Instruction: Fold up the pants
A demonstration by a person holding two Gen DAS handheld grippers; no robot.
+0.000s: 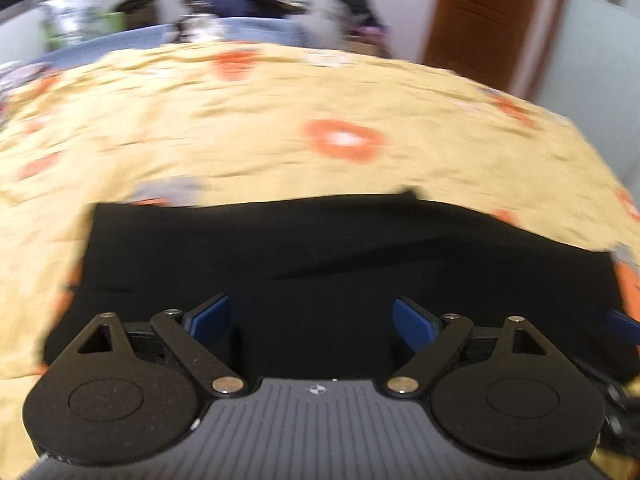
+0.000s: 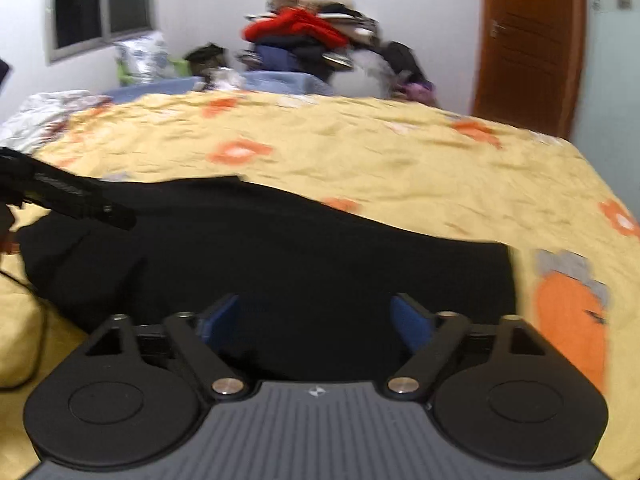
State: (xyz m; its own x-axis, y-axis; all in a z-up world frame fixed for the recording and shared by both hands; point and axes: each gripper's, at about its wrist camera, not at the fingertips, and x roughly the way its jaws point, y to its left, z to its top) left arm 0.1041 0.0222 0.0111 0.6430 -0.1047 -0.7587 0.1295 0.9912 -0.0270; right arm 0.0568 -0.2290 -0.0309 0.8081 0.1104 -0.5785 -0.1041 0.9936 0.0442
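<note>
Broadly, a bed point(image 2: 400, 168) under a crumpled yellow cover with orange flower prints fills both views; its far edge meets a white wall. Pants point(image 2: 280, 260): black, matte cloth, folded into a flat, roughly rectangular slab with a few shallow creases, lying on the bed's near part, directly below both tools. Clothes heap point(image 2: 304, 32): red, dark and pale garments piled beyond the bed's far edge, blurred. Door point(image 2: 528, 40): brown wood, beyond the bed's far right corner. Left tool point(image 1: 312, 322): angled down over the pants, blue pads point(image 1: 210, 318) spread wide, nothing gripped. Right tool point(image 2: 316, 320): same downward tilt, blue pads point(image 2: 410, 320) wide apart, holding nothing. Motion blur softens all; whether the pad tips touch the cloth cannot be told.
</note>
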